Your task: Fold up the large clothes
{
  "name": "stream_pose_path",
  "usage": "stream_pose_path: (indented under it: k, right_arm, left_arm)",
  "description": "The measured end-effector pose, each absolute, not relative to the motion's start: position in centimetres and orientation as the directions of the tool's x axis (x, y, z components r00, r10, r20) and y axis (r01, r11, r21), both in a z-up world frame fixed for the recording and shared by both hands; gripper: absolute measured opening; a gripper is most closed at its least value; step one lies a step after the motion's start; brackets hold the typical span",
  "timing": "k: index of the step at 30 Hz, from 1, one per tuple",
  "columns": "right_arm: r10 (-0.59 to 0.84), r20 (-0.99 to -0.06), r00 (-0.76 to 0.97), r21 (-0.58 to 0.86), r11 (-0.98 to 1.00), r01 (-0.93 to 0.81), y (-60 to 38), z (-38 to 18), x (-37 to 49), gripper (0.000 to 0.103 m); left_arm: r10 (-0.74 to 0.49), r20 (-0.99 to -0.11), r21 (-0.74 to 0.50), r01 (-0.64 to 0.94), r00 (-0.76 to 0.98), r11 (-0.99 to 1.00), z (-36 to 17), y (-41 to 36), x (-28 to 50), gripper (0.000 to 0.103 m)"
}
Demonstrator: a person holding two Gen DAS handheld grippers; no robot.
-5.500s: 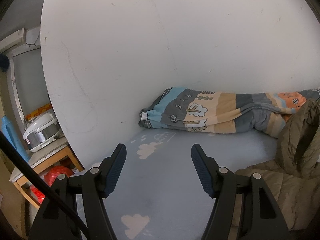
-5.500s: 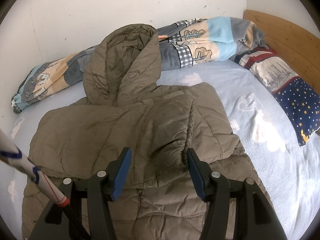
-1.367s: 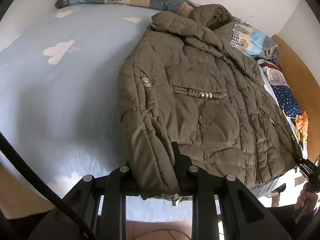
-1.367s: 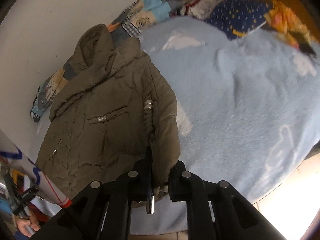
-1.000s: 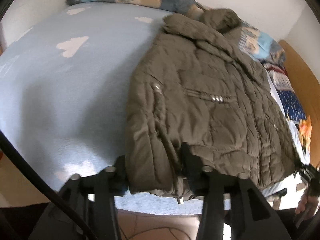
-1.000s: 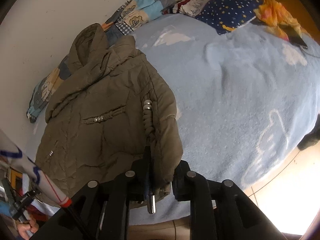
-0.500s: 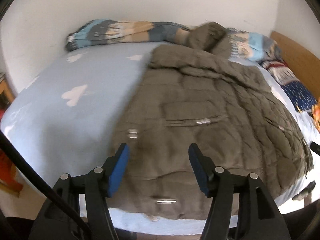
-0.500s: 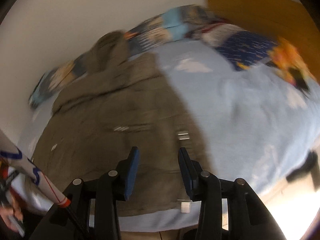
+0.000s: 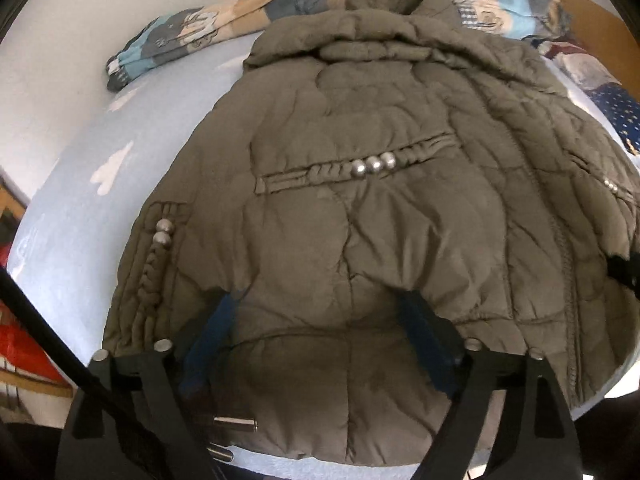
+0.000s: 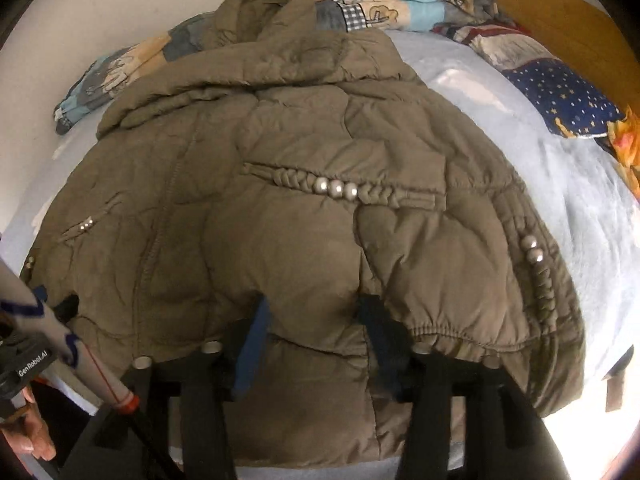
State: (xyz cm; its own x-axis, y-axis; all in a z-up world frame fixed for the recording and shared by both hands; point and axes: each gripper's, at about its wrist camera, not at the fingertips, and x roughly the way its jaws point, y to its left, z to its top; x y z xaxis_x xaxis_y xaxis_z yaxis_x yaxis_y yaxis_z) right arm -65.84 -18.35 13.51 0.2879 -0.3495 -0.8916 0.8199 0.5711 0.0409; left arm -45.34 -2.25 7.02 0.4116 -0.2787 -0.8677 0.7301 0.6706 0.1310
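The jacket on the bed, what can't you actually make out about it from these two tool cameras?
- Left wrist view: the jacket hem's near corner is hidden behind the left tool, whose jaws are opening with padding bulging between them.
- Right wrist view: the fingertips of the right tool, also opening, are sunk under a fold of the jacket.
- Both views: the hood's inside faces away.
- Right wrist view: the floor by the bed's edge is washed out by glare.
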Motion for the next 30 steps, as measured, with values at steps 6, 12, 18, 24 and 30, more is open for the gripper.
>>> stream_pose_path:
  k: [6, 12, 18, 24, 30]
  right_arm:
    - [-0.350, -0.902, 0.254, -0.013, 0.608, 0.794, -17.9, 12.8, -65.6, 0.079]
    - [-0.249, -0.925, 0.289, 0.095, 0.583, 0.807, -18.3, 12.6, -65.9, 0.102]
    - [-0.210, -0.951, 0.228, 0.068, 0.575, 0.815, -18.3, 12.2, -64.9, 0.103]
    - [-0.150, -0.954, 0.258, 0.127, 0.577, 0.807, -18.4, 11.8, -65.5, 0.102]
    - [-0.158, -0.954, 0.254, 0.123, 0.568, 0.814, -18.0, 11.4, -65.8, 0.102]
  left_arm:
    - [-0.259, -0.870, 0.143, 0.719, 0.419, 0.680, 6.6, -2.4, -45.2, 0.092]
    - [-0.265, -0.871, 0.137, 0.723, 0.413, 0.677, 6.6, -2.3, -45.2, 0.093]
    - [-0.257, -0.874, 0.135, 0.714, 0.412, 0.687, 6.6, -2.3, -45.2, 0.094]
    - [-0.240, -0.873, 0.151, 0.705, 0.424, 0.693, 6.6, -2.5, -45.4, 0.096]
    - [-0.236, -0.870, 0.157, 0.697, 0.433, 0.700, 6.5, -2.3, -45.5, 0.097]
